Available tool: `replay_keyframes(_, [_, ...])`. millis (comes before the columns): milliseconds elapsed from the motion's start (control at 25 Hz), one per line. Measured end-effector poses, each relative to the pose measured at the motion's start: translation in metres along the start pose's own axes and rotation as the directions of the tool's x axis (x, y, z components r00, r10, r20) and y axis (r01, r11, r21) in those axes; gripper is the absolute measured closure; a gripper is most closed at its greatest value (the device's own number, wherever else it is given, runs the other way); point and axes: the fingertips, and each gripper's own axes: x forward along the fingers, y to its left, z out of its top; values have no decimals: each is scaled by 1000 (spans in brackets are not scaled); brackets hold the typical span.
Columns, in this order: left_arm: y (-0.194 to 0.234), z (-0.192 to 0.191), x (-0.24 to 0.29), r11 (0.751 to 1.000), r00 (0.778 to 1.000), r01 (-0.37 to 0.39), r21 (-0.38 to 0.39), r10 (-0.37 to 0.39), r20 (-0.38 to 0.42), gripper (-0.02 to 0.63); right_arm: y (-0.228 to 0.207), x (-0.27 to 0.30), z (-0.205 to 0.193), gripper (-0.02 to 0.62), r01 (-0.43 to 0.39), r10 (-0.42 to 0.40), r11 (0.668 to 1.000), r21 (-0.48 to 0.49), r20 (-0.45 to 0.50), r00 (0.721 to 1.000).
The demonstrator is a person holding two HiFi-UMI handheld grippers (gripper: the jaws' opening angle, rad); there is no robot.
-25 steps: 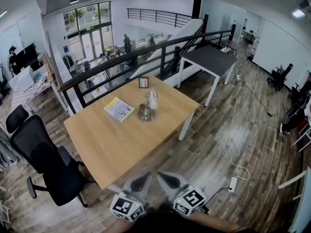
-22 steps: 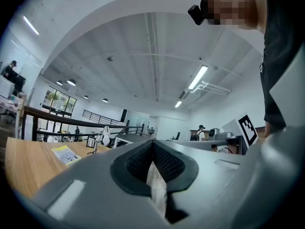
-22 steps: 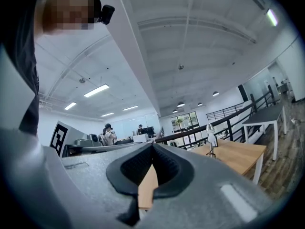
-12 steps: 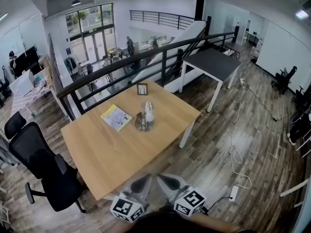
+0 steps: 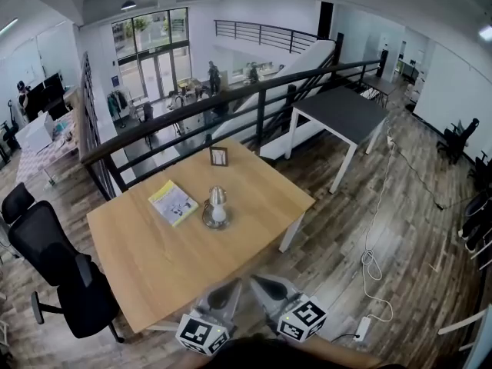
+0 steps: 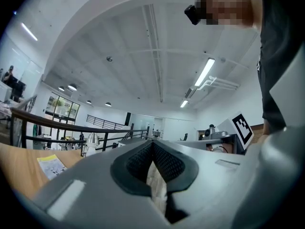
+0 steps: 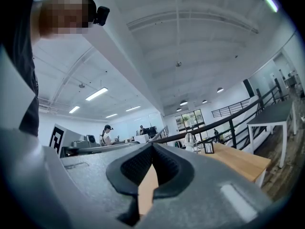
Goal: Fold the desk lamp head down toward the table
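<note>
A small silver desk lamp (image 5: 217, 206) with a bell-shaped head stands upright on its round base, mid-way along the wooden table (image 5: 154, 260). It also shows far off as the lamp (image 6: 90, 139) in the left gripper view and the lamp (image 7: 189, 139) in the right gripper view. My left gripper (image 5: 229, 284) and right gripper (image 5: 260, 283) are side by side at the bottom of the head view, short of the table's near edge and well away from the lamp. Both are shut with nothing in them: left gripper (image 6: 152, 147), right gripper (image 7: 152, 149).
A yellow booklet (image 5: 173, 202) lies left of the lamp and a small picture frame (image 5: 219, 156) stands behind it. A black office chair (image 5: 58, 271) is at the table's left. A dark railing (image 5: 231, 98) runs behind, a grey table (image 5: 342, 114) stands right, and a cable (image 5: 373, 260) lies on the floor.
The whole scene has shifted: the table and lamp now sit lower and further left in the head view, nearer the grippers. Both grippers stay shut and side by side.
</note>
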Motion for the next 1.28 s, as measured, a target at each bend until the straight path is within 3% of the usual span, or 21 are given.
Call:
replay_keyframes(280, [30, -5, 33, 999, 999, -44, -25, 44, -18, 604, -35, 21, -5, 592, -21, 22, 999, 46, -25, 999])
replay_keyframes(720, [96, 8, 78, 999, 999, 48, -21, -48, -19, 604, -74, 90, 9, 592, 51, -51, 998, 33, -9, 999])
replay_keyframes(1280, [202, 29, 74, 994, 994, 101, -34, -102, -32, 604, -81, 184, 7, 592, 184, -184, 983, -13, -9, 983])
